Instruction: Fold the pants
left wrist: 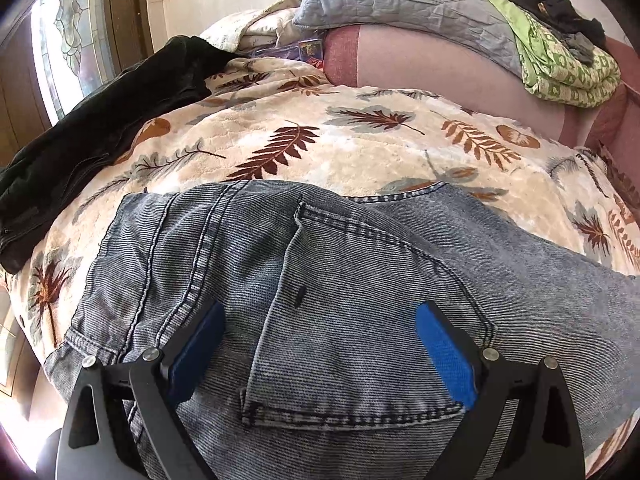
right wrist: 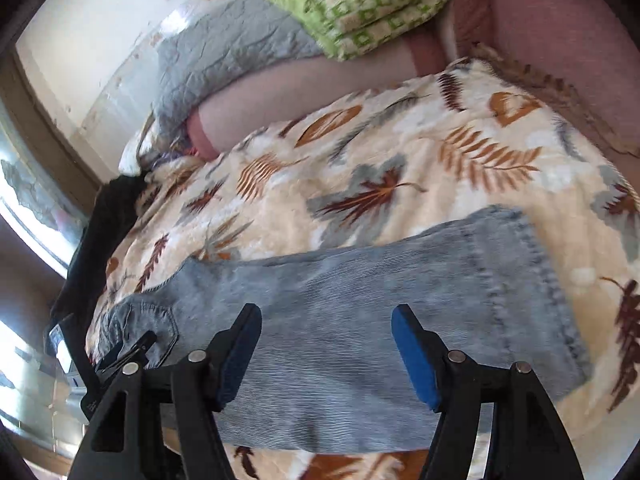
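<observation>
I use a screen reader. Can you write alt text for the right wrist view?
The open right gripper hovers over the leg of faded blue denim jeans, laid flat on a cream leaf-print fleece blanket.

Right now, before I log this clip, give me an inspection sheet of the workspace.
Surface: leaf-print blanket spread over a pink couch.
Job's things: blue jeans lying flat, legs laid together, hem toward the right.
Clutter: dark garment, green patterned cloth, grey quilt.
Grippers: left gripper and right gripper both open above the denim.
Cables: nothing seen.
Surroundings: stained-glass window, pale wall.
</observation>
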The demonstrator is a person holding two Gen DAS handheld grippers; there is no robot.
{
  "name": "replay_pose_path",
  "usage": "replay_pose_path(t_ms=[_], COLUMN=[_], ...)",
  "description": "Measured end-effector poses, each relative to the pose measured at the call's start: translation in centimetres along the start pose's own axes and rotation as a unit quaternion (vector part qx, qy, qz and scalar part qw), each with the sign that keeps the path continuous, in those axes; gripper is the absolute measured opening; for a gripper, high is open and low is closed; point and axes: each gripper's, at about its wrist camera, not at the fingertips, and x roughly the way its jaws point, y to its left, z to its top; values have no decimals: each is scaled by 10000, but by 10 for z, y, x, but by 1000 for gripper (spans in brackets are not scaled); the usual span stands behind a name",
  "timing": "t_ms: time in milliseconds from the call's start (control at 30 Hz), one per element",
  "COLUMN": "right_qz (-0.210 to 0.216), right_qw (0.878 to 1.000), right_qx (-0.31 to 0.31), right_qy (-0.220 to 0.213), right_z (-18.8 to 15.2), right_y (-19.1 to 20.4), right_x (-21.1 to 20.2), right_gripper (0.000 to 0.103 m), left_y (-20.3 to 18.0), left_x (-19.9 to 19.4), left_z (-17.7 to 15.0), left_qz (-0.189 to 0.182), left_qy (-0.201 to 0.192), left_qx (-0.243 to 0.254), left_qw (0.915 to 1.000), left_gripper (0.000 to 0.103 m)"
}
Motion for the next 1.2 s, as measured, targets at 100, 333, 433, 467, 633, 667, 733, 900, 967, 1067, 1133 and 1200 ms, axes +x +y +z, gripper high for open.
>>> replay_pose_path(t_ms=[100, 333, 433, 467, 633, 667, 733, 900, 967, 1067, 1133, 1200], right_qz=[-34, 668, 781, 810, 727, 717, 770, 970, 952, 904, 821, 821], right_qw=[9905, 9509, 9506, 9503, 9543, 9550, 9541, 9524, 9523, 9480, 9436, 9324], right_qx=[1207, 2811, 2801, 2818, 2740, 2741, 2818, 2886, 2898, 3024, 3170, 3481], right_qy=[-652, -1114, -1084, -1046, -947, -874, -654, -143, 88, 409, 484, 526], right_z=[-2, -22, -20, -20, -29, -31, -35, -47, -52, -55, -55, -56], right_y=[-72, -161, -165, -166, -171, -172, -174, -164, -157, -152, -155, -162], right_x=[-35, -47, -48, -46, -49, -49, -44, -35, -29, -15, -9, -2], right_gripper=[72, 73, 73, 73, 73, 73, 74, 74, 74, 74, 74, 74], left_y=[-12, -117, -170, -185, -235, -240, -234, -227, -229, -241, -248, -242], left_x=[-22, -67, -65, -61, -20, -10, -11, -39, -51, -35, -7, -4], left_z=[0, 5, -1, -6, -35, -43, -45, -34, -29, -32, -42, -47], left_qz=[-413, -1394, -1537, -1570, -1395, -1262, -1356, -1619, -1800, -1654, -1366, -1524], left_qy=[-71, -299, -159, -79, 723, 918, 718, 395, 172, 446, 853, 504], left_qx=[-157, 913, 1517, 1692, 2303, 2424, 2241, 2039, 2018, 2141, 2297, 2184], left_qw=[9990, 9856, 9763, 9730, 9603, 9575, 9624, 9647, 9626, 9617, 9599, 9626], left_gripper=[96, 96, 96, 96, 96, 98, 99, 99, 99, 99, 99, 103])
